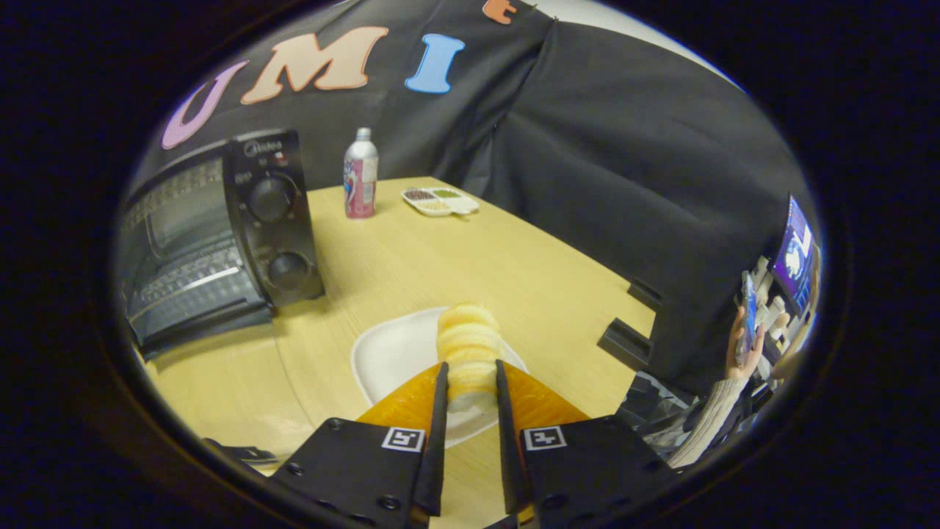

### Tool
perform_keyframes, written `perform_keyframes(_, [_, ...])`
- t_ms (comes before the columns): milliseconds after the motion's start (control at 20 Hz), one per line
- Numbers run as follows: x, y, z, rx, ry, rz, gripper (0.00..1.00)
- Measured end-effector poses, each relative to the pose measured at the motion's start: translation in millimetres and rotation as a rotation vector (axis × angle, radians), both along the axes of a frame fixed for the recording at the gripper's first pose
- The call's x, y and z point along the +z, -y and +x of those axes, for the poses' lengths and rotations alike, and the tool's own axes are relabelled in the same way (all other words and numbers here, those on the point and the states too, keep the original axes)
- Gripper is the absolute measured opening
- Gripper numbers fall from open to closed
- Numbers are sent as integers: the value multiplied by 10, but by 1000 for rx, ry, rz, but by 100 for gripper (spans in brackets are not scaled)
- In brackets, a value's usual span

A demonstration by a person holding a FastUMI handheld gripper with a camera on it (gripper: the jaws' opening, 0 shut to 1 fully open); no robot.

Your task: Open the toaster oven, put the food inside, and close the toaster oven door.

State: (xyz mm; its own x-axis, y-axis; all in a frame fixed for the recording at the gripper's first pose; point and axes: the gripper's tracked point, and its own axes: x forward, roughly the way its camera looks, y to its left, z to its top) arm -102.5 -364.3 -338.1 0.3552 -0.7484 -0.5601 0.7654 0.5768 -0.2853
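My gripper (pixel 470 371) is shut on a pale yellow ridged pastry (pixel 468 345), which sticks out ahead of the two black fingers (pixel 439 397). The pastry hangs over a white plate (pixel 389 353) on the wooden table (pixel 440 257). Off to the left, beyond the plate, stands the black toaster oven (pixel 220 235). Its glass door (pixel 213 364) is folded down flat toward the table, and the rack inside shows. Two round knobs sit on the oven's right panel (pixel 272 213).
A silver and pink bottle (pixel 360 176) stands at the far side of the table, with a small white divided tray (pixel 439 200) to its right. A person's hand holding a phone (pixel 745 323) is off the table's right edge. Black brackets (pixel 624 342) sit on that edge.
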Motion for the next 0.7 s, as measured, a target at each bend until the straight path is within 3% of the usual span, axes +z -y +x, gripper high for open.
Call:
perform_keyframes(100, [117,-215,93,15,13,14,35])
perform_keyframes(300, [170,-872,517,130,98,121,35])
perform_keyframes(700, [141,-1648,1146,192,210,286,35])
